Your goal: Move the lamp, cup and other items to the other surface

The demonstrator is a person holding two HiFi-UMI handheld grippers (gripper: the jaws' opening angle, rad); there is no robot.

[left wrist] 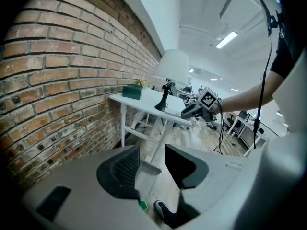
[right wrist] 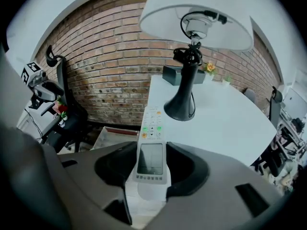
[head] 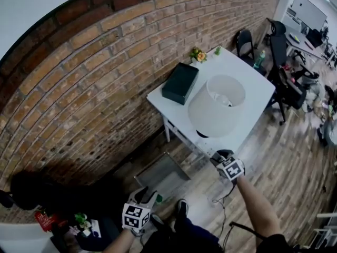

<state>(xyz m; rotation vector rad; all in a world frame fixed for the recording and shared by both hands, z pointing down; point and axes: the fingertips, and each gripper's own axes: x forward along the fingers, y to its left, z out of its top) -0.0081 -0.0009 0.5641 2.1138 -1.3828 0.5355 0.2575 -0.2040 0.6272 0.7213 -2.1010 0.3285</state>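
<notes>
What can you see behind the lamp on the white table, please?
A dark box and small flowers. From the right gripper view, the lamp stem covers part of the box.

Brick wall [head: 79, 88], wooden floor [head: 284, 146], black office chair [head: 243, 42].

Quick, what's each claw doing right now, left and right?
Left claw: open, nothing between its jaws.
Right claw: closed on a white remote control.
</notes>
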